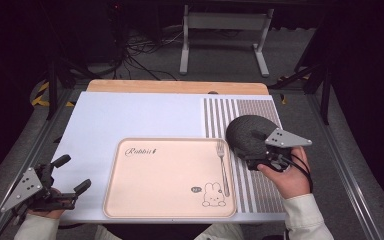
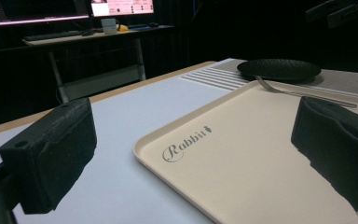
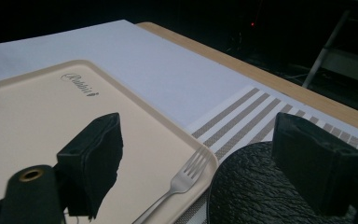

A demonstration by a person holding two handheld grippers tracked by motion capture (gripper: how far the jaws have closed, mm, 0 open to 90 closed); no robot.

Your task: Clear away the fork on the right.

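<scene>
Right gripper [image 1: 254, 150] hovers with jaws wide and empty over the black plate [image 1: 247, 132], right of centre on the striped placemat [image 1: 250, 185]. Fork [image 1: 222, 165] lies on the tray's [image 1: 165, 200] right edge. Left gripper [image 1: 67, 175], lower left, gapes wide.

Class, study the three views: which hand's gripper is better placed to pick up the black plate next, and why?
The right. The right gripper hangs open directly over the black plate on the striped mat. The left gripper sits at the table's opposite side, beyond the tray.
</scene>
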